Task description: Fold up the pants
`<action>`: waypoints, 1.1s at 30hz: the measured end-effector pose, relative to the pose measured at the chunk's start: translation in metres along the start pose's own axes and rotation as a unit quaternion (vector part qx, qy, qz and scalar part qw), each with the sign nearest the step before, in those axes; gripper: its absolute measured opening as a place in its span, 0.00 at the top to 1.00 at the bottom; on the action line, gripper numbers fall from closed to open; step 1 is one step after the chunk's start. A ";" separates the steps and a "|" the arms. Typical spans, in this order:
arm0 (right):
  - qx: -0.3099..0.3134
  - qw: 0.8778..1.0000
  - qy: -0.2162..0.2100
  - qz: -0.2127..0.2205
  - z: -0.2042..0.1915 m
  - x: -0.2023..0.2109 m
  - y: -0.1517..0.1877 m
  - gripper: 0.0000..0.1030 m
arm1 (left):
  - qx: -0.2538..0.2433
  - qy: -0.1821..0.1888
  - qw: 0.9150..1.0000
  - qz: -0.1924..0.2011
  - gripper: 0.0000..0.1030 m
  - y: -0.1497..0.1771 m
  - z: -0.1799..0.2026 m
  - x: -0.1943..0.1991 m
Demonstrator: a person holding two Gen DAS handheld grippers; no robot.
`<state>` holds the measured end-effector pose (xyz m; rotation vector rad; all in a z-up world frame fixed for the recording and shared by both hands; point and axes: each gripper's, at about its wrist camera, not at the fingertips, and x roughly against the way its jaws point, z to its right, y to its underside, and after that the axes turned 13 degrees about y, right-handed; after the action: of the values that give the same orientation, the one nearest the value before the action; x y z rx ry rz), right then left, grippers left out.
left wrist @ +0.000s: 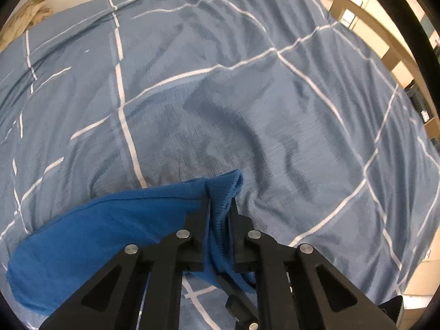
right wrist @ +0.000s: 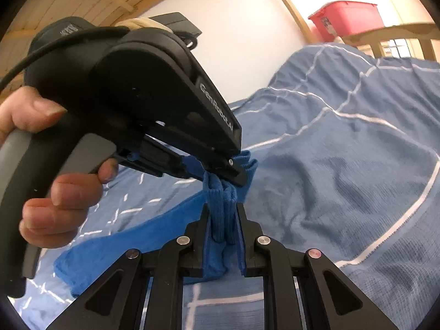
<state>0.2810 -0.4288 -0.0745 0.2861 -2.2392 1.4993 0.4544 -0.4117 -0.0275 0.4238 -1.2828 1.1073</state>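
The blue pants (left wrist: 104,231) hang in a long fold over the bed, gathered at one ribbed end. My left gripper (left wrist: 220,206) is shut on that bunched ribbed end. In the right wrist view the pants (right wrist: 132,242) trail down to the left. My right gripper (right wrist: 223,209) is shut on the same ribbed bunch, just below the left gripper (right wrist: 233,170), which pinches the cloth from above. A hand (right wrist: 55,200) holds the left gripper's handle.
A blue bedspread (left wrist: 247,96) with white lines covers the bed under the pants and also shows in the right wrist view (right wrist: 343,165). A wooden bed rail (left wrist: 385,41) runs at the right. A red bin (right wrist: 346,19) stands on a wooden shelf.
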 end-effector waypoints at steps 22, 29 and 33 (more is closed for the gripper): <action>0.153 0.986 -0.048 0.043 -0.135 0.064 -0.007 0.84 | -0.047 0.061 0.985 0.156 0.90 0.091 -0.087 0.158; 0.195 0.977 -0.076 0.039 -0.178 0.073 0.011 0.84 | -0.031 0.072 0.980 0.182 0.90 0.128 -0.131 0.189; 0.213 0.973 -0.084 0.038 -0.202 0.075 0.020 0.84 | -0.009 0.088 0.978 0.188 0.90 0.142 -0.163 0.203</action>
<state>0.2535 -0.2310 0.0087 0.4766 -2.0472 2.0632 0.4031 -0.1347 0.0635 0.0639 -1.2423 1.4142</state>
